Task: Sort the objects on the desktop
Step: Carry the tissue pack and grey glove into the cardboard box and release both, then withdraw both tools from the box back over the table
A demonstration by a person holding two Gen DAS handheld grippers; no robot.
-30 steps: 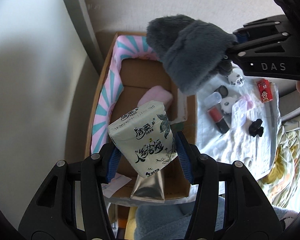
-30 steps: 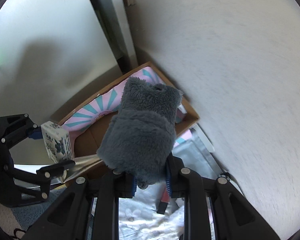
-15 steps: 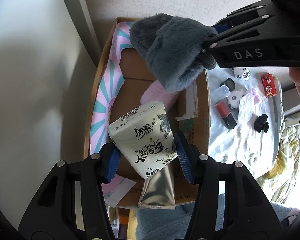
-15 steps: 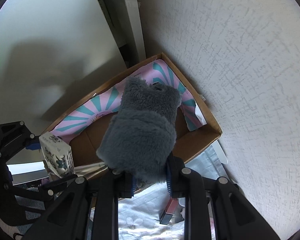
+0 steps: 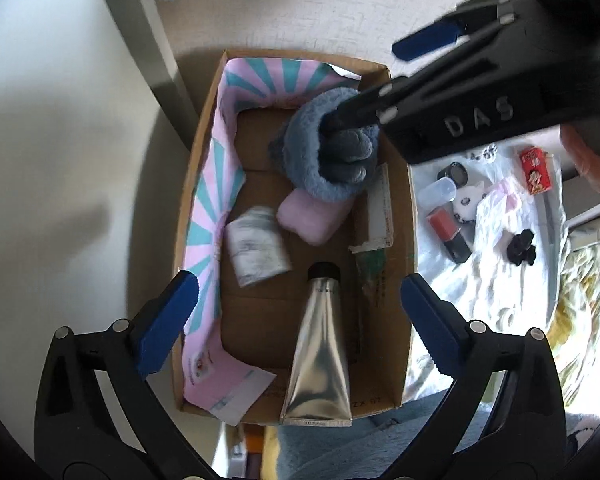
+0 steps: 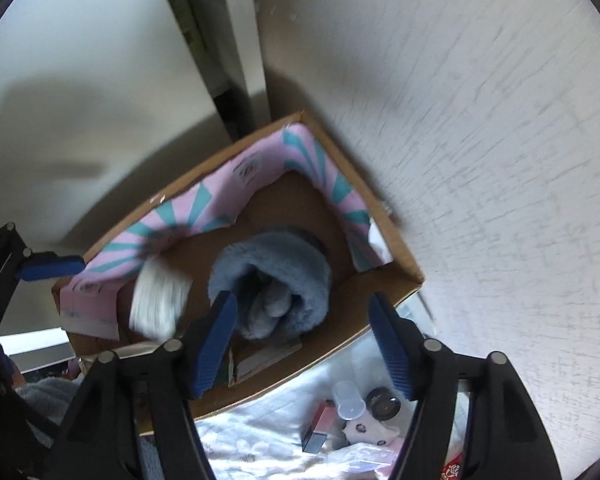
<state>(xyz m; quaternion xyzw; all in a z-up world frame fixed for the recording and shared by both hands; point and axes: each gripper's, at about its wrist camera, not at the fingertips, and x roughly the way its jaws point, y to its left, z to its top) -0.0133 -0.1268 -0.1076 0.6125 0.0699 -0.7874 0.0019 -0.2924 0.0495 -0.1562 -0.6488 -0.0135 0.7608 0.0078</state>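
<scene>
Cardboard box [image 5: 400, 184] fills frame centre. Grey fuzzy slipper [image 5: 312, 176] lies inside, upper middle: soft, light, best pinched at the cuff. Tissue pack [image 5: 256, 246] sits centre-left, squashy. Left gripper [image 5: 296, 308] and right gripper [image 6: 304, 344] are spread wide, nothing held.

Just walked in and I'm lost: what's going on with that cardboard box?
A person with two hand-held grippers is sorting clutter into the brown cardboard box. Both the left gripper and right gripper are open above it. A fluffy grey-blue slipper and a white tissue pack lie inside.
</scene>
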